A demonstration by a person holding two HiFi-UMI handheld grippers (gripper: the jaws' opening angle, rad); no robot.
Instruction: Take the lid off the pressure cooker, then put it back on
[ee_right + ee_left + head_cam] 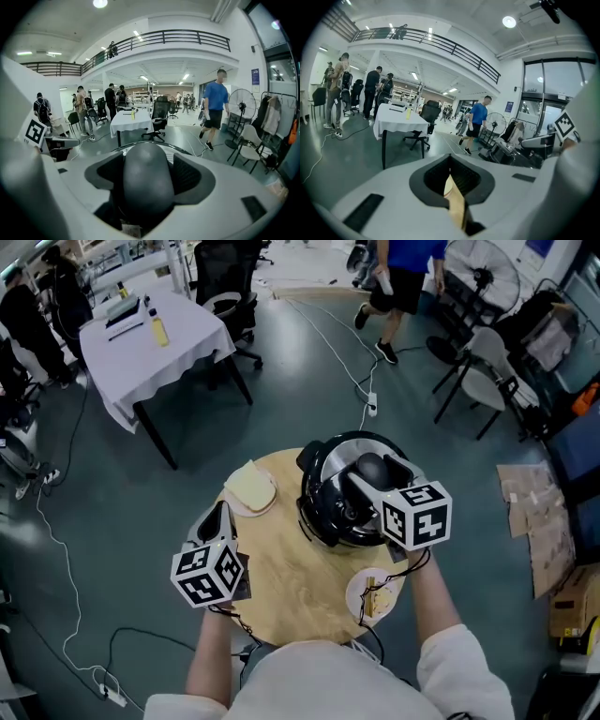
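**A:** What lies around the cooker?

**B:** The pressure cooker stands on the far right part of a round wooden bench. To its left, a small plate with a slice of bread lies at the bench's far left rim. At the near right rim, a second plate with yellowish food lies just below the right wrist. On the floor beyond, a white cable runs to a power strip. A white-draped bench carrying a yellow bottle stands well apart, with an office chair beside it. A person in a blue shirt walks at the far side, near a standing fan.

**A:** Does anything stand in the way of the tongs?

**B:** The bread plate lies just ahead of the left tongs. They hover over the bench's left side, apart from the cooker.

**A:** And the lid?

**B:** The lid sits on the cooker. Its black knob stands between the jaws of the right tongs, which reach in from the near right.

**A:** Are they gripping it?

**B:** In the right gripper view the knob fills nearly the whole gap, with a pad close on each side. The jaws stand wide, released around the knob rather than squeezing it.

**A:** And the left pair?

**B:** Clenched on nothing. Only a thin slit between the jaws shows, with pale plate and bench wood seen through it.
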